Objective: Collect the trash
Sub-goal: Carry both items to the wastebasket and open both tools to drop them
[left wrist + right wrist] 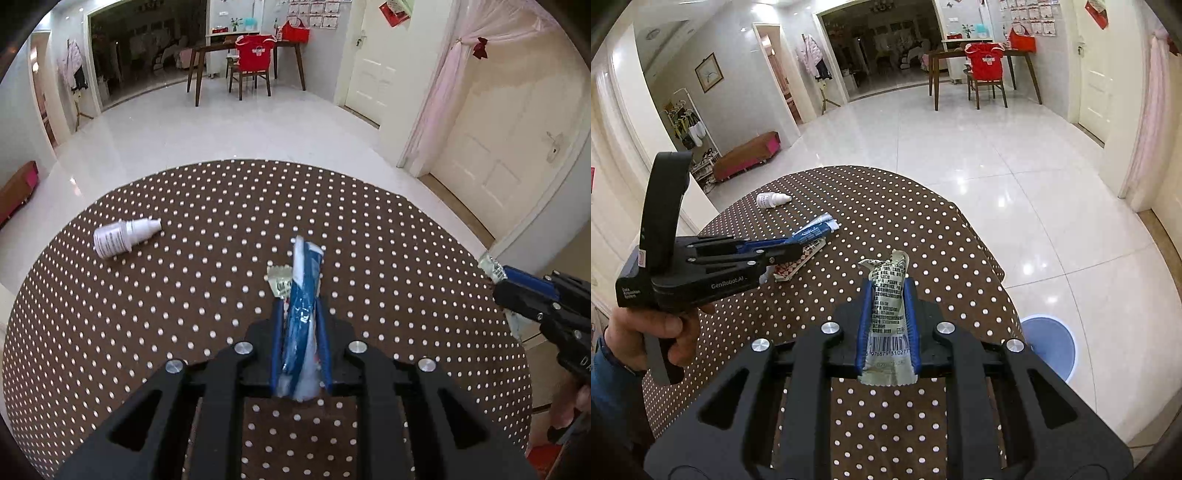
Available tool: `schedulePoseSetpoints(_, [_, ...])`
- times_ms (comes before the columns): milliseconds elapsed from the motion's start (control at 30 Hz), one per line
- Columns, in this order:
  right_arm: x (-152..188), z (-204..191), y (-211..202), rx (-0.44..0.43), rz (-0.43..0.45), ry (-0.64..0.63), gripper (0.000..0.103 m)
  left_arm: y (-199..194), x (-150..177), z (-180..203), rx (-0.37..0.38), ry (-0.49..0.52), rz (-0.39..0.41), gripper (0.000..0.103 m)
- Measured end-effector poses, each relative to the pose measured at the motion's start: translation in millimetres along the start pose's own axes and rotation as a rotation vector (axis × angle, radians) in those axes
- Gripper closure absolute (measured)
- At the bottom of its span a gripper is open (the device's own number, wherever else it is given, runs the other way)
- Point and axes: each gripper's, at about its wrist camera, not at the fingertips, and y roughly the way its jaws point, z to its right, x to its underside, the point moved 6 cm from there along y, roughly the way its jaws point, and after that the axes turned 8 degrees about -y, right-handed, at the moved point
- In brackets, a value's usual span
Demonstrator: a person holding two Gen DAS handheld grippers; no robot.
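My left gripper [300, 306] is shut on a blue and white wrapper [304, 284] and holds it above the brown dotted table [184, 314]. A small silvery wrapper scrap [279, 282] lies just beside it. My right gripper [888, 291] is shut on a pale green printed sachet [888, 306] with a barcode. In the right wrist view the left gripper [792, 247] shows at the left with the blue wrapper [812, 232], over a red and white patterned wrapper [798, 264]. A small white dropper bottle [123, 236] lies on its side at the far left of the table; it also shows in the right wrist view [772, 199].
A blue round bin [1051, 345] stands on the white tiled floor to the right of the table. The table's edge [982, 229] curves close by. The right gripper [517, 284] shows at the right edge of the left wrist view. A wooden table and chair [984, 74] stand far back.
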Motion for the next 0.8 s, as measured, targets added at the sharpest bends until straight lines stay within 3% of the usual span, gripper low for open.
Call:
schedulePoseSetpoints(467, [1.7,12.6,-11.7,0.003,0.018,0.022,0.085,-35.1,0.3,18.9,0.037,0.036,0.074,0.089])
schedulePoseSetpoints(800, [2.2,86.4,-39.0,0.078,0.077,0.139,0.085,-43.0,-16.0,117.8,0.147,0.143,0.120,0.089])
